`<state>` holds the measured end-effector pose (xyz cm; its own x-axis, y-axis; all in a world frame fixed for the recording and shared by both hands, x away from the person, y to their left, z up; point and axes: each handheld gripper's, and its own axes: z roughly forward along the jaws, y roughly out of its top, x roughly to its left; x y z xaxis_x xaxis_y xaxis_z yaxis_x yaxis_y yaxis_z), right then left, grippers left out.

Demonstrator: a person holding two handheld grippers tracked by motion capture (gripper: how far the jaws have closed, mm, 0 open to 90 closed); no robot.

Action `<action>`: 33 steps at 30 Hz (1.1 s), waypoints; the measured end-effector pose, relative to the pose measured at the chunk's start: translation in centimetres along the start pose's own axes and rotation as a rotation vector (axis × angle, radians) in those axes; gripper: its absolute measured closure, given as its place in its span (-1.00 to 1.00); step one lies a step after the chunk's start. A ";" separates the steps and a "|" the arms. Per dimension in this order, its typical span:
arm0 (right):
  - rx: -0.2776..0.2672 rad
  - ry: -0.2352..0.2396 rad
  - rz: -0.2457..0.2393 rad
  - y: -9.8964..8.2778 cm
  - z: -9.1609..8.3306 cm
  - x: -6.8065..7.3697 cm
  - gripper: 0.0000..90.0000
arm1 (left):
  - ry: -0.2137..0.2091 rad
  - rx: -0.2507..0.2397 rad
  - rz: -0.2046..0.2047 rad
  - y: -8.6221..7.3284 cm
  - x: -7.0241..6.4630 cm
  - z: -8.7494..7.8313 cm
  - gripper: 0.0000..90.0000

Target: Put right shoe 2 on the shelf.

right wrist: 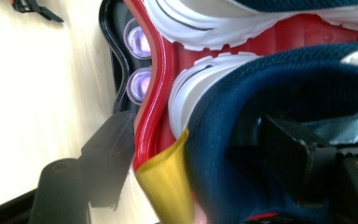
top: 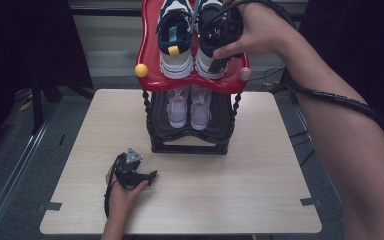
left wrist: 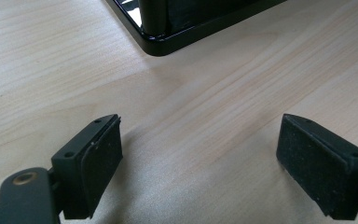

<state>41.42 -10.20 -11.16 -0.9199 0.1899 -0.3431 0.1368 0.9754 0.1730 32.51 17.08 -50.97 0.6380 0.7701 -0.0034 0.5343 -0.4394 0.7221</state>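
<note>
A pair of navy and white sneakers stands on the red top shelf of a small shoe rack. My right gripper is at the heel of the right sneaker. In the right gripper view the right gripper is open, one jaw inside the navy heel collar and the other outside by the red rim. The yellow pull tab lies between them, and the pads do not press. The left sneaker stands beside it. My left gripper rests open on the table; nothing lies between the left gripper jaws.
A pair of lilac shoes fills the rack's lower black shelf. The rack's black base corner lies just ahead of the left gripper. The wooden table spreads in front; a metal rail runs along the floor at left.
</note>
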 end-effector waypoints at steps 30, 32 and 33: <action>0.033 0.074 0.004 -1.7 -3.3 0.6 -0.60 | 0.000 -0.009 -0.009 0.0 -0.1 0.0 -0.67; 0.040 0.084 0.007 -1.8 -3.4 0.7 -0.59 | 0.001 -0.009 -0.009 0.0 -0.1 0.0 -0.67; 0.033 0.101 0.000 -2.0 -3.6 0.7 -0.59 | 0.000 -0.010 -0.009 0.0 -0.1 0.0 -0.67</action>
<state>39.19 -12.39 -8.46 -0.9520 0.1796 -0.2478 0.1476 0.9787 0.1424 32.45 17.02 -51.00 0.6331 0.7740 -0.0102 0.5347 -0.4276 0.7289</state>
